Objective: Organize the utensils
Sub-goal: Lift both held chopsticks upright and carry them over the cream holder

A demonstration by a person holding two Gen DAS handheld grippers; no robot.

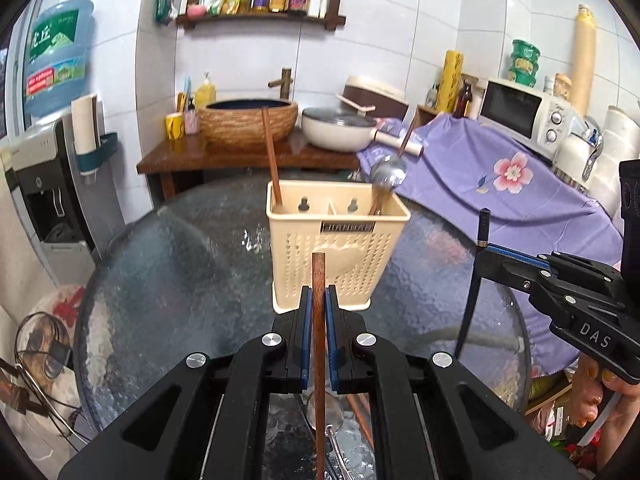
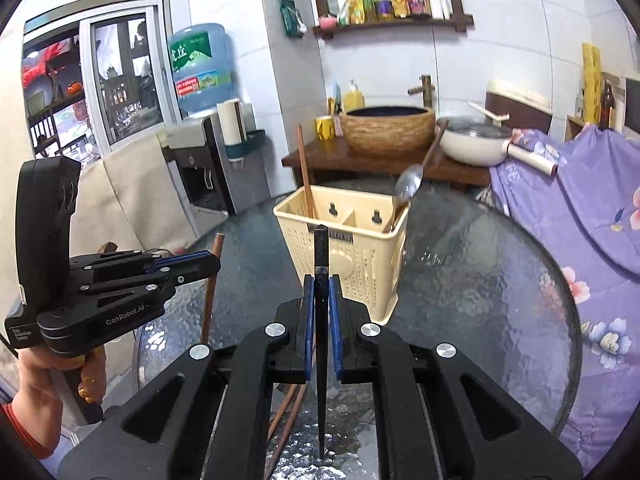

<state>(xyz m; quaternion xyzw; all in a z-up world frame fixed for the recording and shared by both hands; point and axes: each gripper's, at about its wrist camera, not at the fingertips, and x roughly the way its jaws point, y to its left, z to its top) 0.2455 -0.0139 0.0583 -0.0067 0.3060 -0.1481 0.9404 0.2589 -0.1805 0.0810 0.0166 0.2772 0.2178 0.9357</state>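
Note:
A cream utensil caddy [image 1: 338,240] [image 2: 344,248] with two compartments stands on the round glass table [image 1: 180,264]. A brown chopstick [image 1: 272,160] leans in its left compartment; a metal spoon [image 1: 388,172] with a wooden handle leans in the right one. My left gripper [image 1: 319,300] is shut on a brown chopstick [image 1: 319,320], held upright just in front of the caddy. My right gripper [image 2: 321,292] is shut on a black chopstick [image 2: 321,320], upright, near the caddy's front. More utensils [image 2: 288,412] lie on the table below the grippers.
A purple floral cloth [image 1: 480,184] covers the surface to the right. Behind the table stand a wooden stand with a basin [image 1: 248,124] and a white pan [image 1: 340,128]. A water dispenser [image 2: 200,152] stands at the left. A microwave [image 1: 520,112] sits at the back right.

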